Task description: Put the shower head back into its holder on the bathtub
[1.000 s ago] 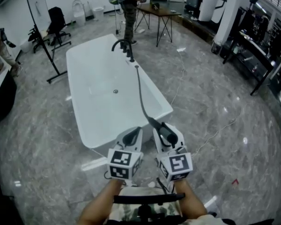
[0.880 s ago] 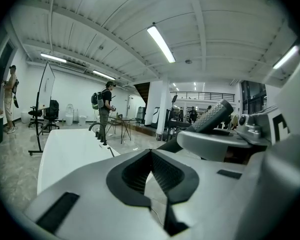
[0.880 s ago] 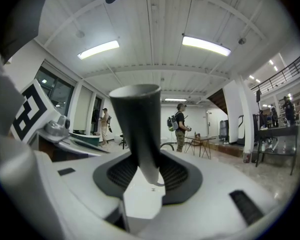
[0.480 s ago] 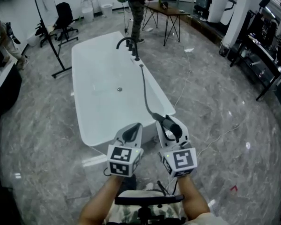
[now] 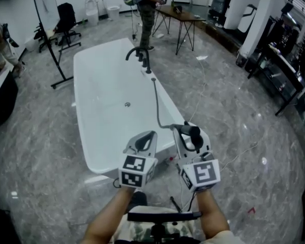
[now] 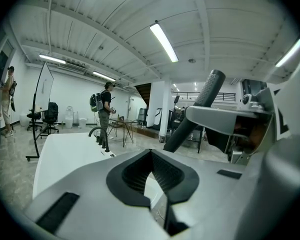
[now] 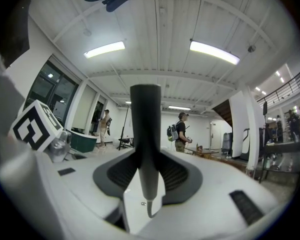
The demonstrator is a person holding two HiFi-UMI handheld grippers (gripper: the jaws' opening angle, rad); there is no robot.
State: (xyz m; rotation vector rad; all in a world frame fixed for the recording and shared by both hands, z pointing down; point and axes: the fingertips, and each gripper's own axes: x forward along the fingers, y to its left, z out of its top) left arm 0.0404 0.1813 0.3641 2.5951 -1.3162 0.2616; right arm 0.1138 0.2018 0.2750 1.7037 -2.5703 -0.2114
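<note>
The white bathtub (image 5: 99, 131) lies lengthwise ahead of me, with its dark faucet (image 5: 136, 54) and fittings on the far right rim. A dark hose (image 5: 157, 100) runs from there along the rim to the dark shower head (image 5: 191, 132). My right gripper (image 5: 189, 137) is shut on the handle, which stands upright between the pads in the right gripper view (image 7: 145, 134). My left gripper (image 5: 144, 141) hovers beside it over the tub's near end, shut and empty (image 6: 151, 156). From the left gripper view the shower head (image 6: 197, 111) rises at the right. I cannot make out the holder.
A person (image 5: 144, 4) stands beyond the faucet beside a table (image 5: 180, 15). A whiteboard stand (image 5: 47, 14) and office chair (image 5: 66, 18) stand at the far left. A white cable (image 5: 202, 88) trails on the marble floor right of the tub. Dark racks (image 5: 290, 50) line the right side.
Both grippers have travelled forward and rightward along the tub's near end, the right one rising a little with the shower head. The hose now bends more sharply near the handle.
</note>
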